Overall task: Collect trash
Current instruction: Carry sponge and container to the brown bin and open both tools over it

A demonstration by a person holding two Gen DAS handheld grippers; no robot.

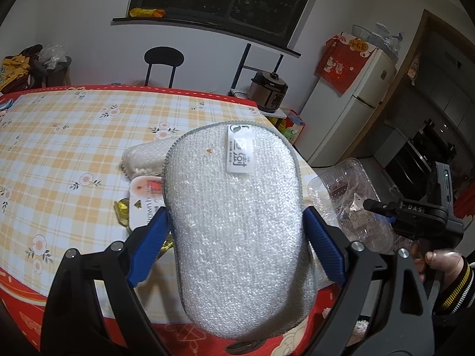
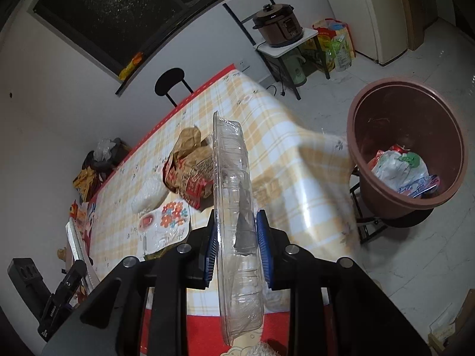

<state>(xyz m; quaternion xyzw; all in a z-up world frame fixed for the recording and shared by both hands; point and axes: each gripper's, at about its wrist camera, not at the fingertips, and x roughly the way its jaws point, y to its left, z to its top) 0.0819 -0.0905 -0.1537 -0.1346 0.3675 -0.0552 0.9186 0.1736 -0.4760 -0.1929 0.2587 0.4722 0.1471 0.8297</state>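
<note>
My left gripper (image 1: 234, 231) is shut on a grey-edged white scrub sponge (image 1: 237, 222) with a label, held above the near edge of the table (image 1: 74, 133). My right gripper (image 2: 237, 234) is shut on a clear plastic container (image 2: 233, 178), held edge-on; the same container (image 1: 347, 195) shows to the right of the sponge. A brown bin (image 2: 406, 201) with wrappers inside stands off the table's right end. On the table lie a brown paper bag (image 2: 190, 163), a second sponge (image 2: 148, 192), a flowered wrapper (image 2: 172, 219), a white packet (image 1: 144, 201) and gold foil (image 1: 121, 210).
A black chair (image 1: 163, 62) stands behind the table under a dark window. A pressure cooker (image 2: 277, 25) sits on a small shelf, with bags beside it and a fridge (image 1: 356, 95) at the right. A person's hand (image 1: 439, 261) grips the right tool. Pale floor surrounds the bin.
</note>
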